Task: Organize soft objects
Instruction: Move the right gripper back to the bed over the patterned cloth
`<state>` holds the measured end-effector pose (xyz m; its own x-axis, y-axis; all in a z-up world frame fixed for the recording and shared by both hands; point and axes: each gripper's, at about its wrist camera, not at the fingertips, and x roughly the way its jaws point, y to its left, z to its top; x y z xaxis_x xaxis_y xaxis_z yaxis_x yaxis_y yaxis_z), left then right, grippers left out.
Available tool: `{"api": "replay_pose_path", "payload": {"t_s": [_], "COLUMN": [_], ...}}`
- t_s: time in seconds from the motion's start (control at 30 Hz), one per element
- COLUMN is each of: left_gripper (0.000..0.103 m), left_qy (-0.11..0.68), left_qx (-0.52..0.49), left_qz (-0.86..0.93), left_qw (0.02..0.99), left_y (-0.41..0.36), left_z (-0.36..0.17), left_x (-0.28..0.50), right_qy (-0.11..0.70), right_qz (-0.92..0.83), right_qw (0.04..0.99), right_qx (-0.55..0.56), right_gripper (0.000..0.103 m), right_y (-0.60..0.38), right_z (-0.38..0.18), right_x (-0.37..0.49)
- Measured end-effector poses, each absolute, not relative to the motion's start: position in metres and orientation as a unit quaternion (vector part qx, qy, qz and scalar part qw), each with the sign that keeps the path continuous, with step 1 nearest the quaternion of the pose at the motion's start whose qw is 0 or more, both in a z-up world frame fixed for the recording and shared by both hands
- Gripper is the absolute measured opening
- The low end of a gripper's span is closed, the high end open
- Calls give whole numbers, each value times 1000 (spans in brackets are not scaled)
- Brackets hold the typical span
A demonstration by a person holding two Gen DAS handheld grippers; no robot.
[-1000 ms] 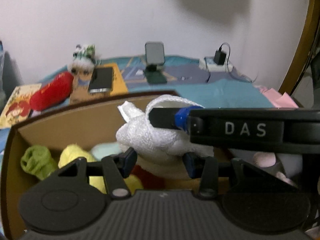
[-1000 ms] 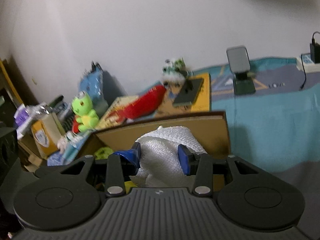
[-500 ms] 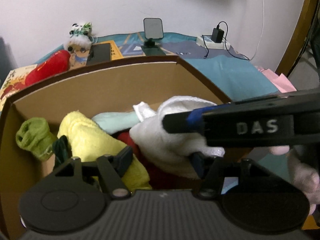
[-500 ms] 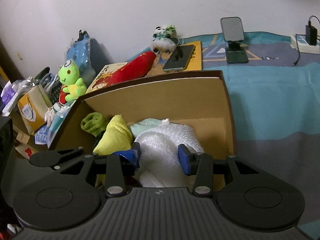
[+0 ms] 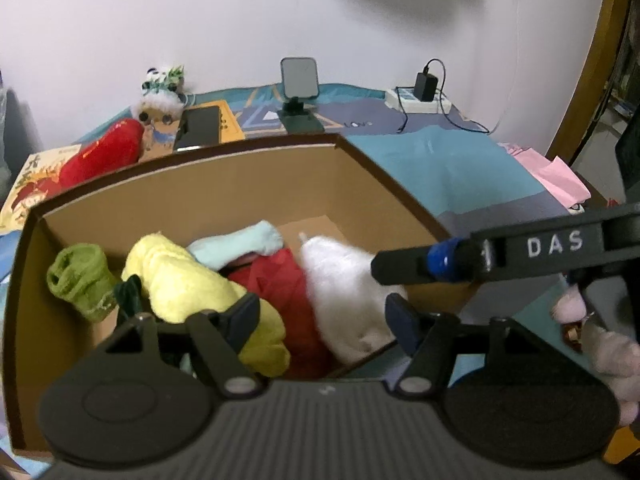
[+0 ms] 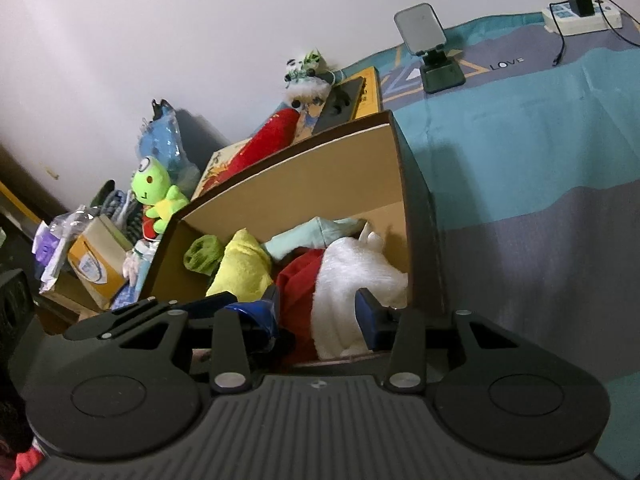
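The white towel (image 5: 344, 280) lies in the cardboard box (image 5: 248, 192) at 3 o'clock of the red cloth (image 5: 280, 280), the left tool (image 5: 320, 320) opening clear of it and the right tool (image 6: 316, 308) released around it, apparently to leave it packed.

Black tongs (image 5: 322, 320), blue pads (image 5: 402, 326)

White towel (image 5: 344, 292) blurred; red cloth (image 5: 280, 280) mostly buried underneath.

Both wrist views close above box (image 5: 224, 196), angled down.
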<state>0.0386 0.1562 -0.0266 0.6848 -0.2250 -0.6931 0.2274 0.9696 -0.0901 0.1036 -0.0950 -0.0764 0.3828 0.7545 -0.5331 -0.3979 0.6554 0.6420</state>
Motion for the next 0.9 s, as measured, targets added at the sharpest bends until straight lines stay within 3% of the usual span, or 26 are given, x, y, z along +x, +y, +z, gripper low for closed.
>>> {"api": "replay_pose_path", "payload": {"t_s": [0.43,0.9], "left_gripper": [68,69], "left_qy": [357,383], "left_qx": [27,70], "left_qz": [-163,-263], "left_qw": [919,883], "left_y": [95,-21], "left_z": [-6,-31], "left_x": [17,17], "right_qy": [387,434], "right_qz": [366,241], "right_qw": [814,835], "right_qx": [230,237], "right_gripper": [25,25], "right_y": [-161,-272], "right_z": [-69,-113], "right_x": [82,72]}}
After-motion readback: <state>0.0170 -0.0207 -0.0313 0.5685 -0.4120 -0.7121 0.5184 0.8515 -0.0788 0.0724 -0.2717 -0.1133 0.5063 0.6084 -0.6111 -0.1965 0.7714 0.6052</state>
